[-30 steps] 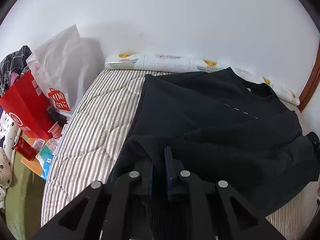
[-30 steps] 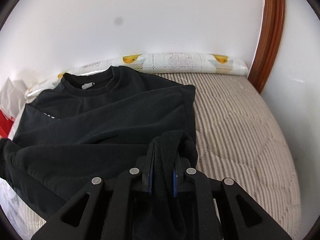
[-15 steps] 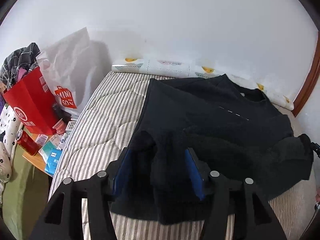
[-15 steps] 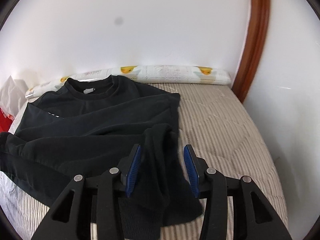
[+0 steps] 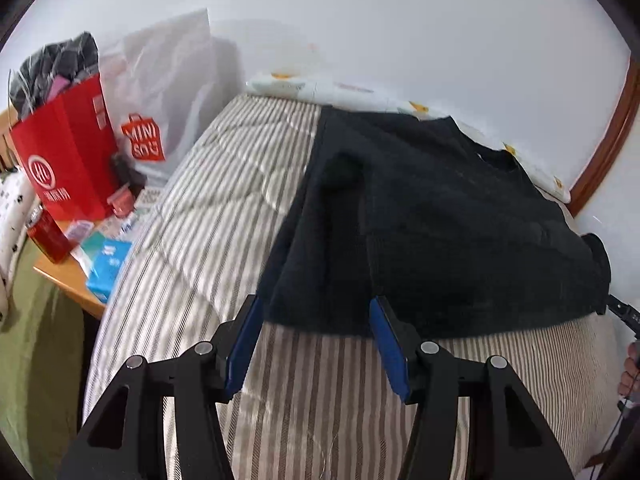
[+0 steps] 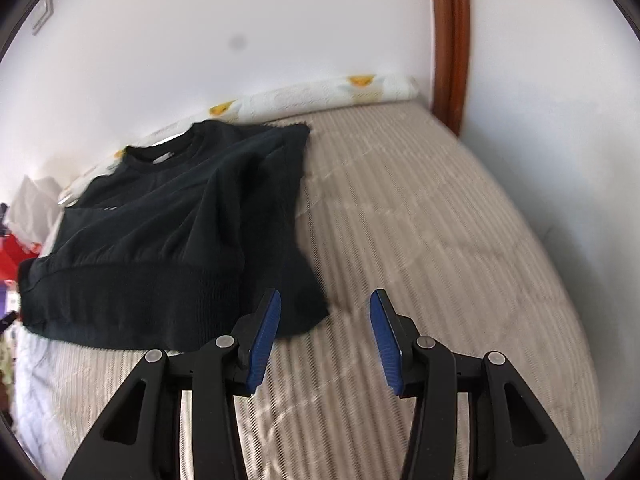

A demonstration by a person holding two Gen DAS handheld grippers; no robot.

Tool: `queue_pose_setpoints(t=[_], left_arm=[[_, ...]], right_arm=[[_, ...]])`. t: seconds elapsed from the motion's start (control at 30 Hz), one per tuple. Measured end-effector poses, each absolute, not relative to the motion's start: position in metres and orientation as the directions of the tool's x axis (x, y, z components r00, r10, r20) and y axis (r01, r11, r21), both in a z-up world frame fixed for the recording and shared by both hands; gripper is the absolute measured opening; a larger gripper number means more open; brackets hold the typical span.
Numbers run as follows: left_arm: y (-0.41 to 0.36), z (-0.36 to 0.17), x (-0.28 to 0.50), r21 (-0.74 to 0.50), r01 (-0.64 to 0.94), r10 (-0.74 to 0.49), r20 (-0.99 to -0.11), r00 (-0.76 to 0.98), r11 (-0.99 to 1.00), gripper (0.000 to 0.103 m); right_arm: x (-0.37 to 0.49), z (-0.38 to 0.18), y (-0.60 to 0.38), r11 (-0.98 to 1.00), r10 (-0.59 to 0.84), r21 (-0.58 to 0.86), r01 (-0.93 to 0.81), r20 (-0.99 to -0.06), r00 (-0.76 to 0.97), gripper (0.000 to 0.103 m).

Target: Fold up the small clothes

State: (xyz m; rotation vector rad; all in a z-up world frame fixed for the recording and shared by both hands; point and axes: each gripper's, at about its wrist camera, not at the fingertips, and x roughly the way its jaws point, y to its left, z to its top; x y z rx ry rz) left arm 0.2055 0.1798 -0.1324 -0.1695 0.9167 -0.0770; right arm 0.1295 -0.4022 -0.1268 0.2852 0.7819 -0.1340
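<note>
sweater [image 5: 432,216] lies folded on the striped bed [image 5: 224,216], collar toward the wall. your left gripper [image 5: 316,344] is spread wide with nothing between its fingers, just short of the hem; your right gripper [image 6: 324,332] gapes likewise, beside its corner.

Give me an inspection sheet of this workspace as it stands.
Surface: striped quilted bed cover, sweatshirt on its left part.
Job's things: black sweatshirt lying partly folded, hem nearest, collar toward the wall.
Clutter: red paper bag, white Miniso bag, red can and blue packet on a side table.
Grippers: left gripper open, at the hem; right gripper open, beside the sweatshirt's near corner, holding nothing.
Cables: thin cable at right edge.
Surroundings: white wall, wooden frame, duck-print pillow.
</note>
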Motion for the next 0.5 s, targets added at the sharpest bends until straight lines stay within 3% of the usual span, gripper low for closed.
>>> queue_pose_setpoints(t=[0.5], left_arm=[[0.185,-0.158,0.242,-0.197,-0.028,-0.15,-0.826,0.544,0.98,0.053]], right_arm=[[0.181,-0.154,-0.389,0.951,0.05,0.238,0.195,-0.744,0.666,0.047]])
